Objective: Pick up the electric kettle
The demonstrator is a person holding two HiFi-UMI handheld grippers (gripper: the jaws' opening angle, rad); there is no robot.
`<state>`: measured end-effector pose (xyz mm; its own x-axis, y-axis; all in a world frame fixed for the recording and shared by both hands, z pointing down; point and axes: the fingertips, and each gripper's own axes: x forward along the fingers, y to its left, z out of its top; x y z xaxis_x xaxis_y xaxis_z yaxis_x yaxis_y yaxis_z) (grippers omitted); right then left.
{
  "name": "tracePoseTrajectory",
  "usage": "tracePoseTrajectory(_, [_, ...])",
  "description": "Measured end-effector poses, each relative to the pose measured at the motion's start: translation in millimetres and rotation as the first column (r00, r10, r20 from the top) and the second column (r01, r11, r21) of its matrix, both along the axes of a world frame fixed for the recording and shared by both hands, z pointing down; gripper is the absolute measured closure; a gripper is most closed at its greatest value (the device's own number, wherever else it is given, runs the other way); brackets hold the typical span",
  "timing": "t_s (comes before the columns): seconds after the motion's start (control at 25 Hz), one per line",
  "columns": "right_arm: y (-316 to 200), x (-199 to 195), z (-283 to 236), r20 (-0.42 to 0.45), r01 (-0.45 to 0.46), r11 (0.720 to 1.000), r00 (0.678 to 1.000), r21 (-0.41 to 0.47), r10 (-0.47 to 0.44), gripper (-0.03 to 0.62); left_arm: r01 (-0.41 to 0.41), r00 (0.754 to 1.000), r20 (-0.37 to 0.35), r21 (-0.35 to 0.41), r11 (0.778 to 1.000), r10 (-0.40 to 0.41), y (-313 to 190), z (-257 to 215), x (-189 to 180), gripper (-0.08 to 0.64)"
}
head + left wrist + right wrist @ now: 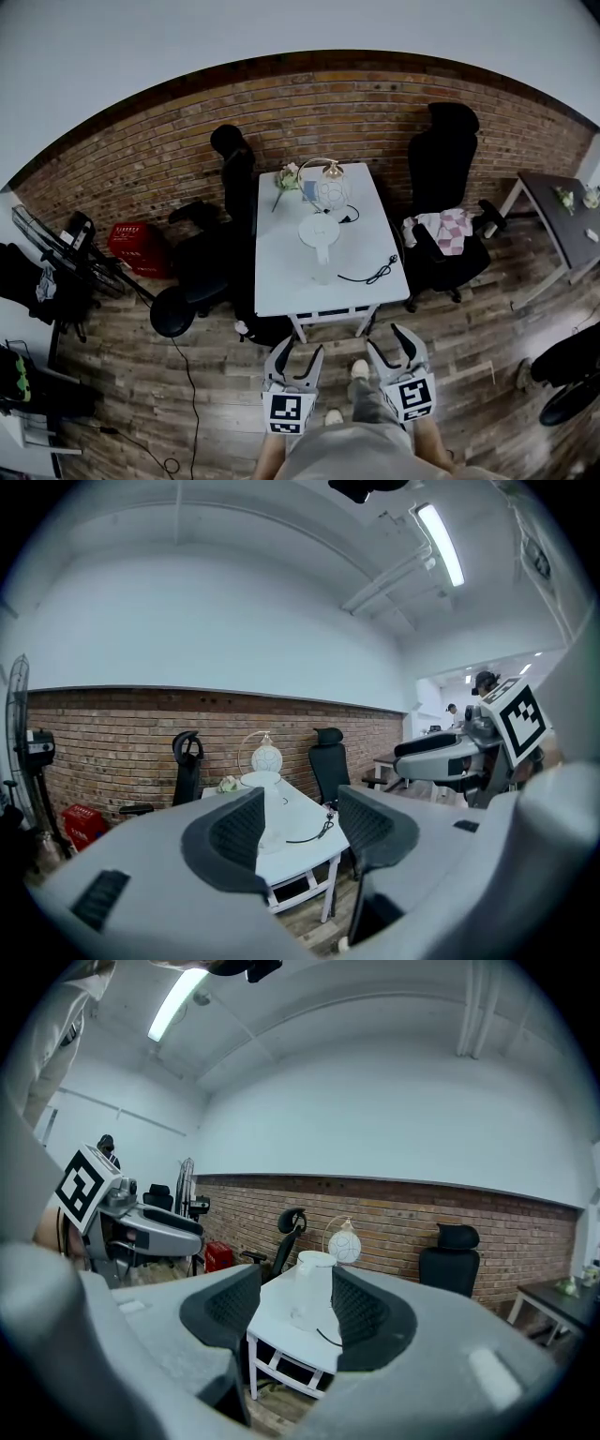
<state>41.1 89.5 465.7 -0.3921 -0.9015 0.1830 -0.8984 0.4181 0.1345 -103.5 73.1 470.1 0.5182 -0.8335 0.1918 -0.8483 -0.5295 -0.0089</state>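
Wooden floor [225,384] separates left gripper [300,347] and right gripper [385,337], both open and empty, from the table [281,272] bearing the electric kettle [320,232].

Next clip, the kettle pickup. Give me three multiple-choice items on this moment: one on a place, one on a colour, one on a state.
1. Where does the electric kettle stand?
A. on the white table
B. on the floor
C. on a chair seat

2. What colour is the crate by the brick wall?
A. blue
B. red
C. green

3. How are the left gripper and right gripper?
A. both open and empty
B. both shut on the kettle
C. one shut on the kettle, one open

Answers:
1 A: the head view shows it mid-table.
2 B: the crate is plainly red.
3 A: each gripper view shows its jaws apart with nothing between them, and both grippers are short of the table.
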Motion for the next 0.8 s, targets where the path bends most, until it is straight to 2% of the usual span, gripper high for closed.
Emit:
tracePoseTrajectory(0.44, [-58,4,5,0.006,0.019,1.000,1.000,-0.017,-0.019,0.354,0.031,0.999,-0.009,-0.002,1.000,-0.031,-56,4,5,0.319])
tracePoseTrajectory(0.8, [-124,19,3,-0.008,0.076,0.997,0.997,-0.015,-0.077,0.354,0.067,0.998,-0.007,-0.016,0.998,-0.067,-114,7,24,0.321])
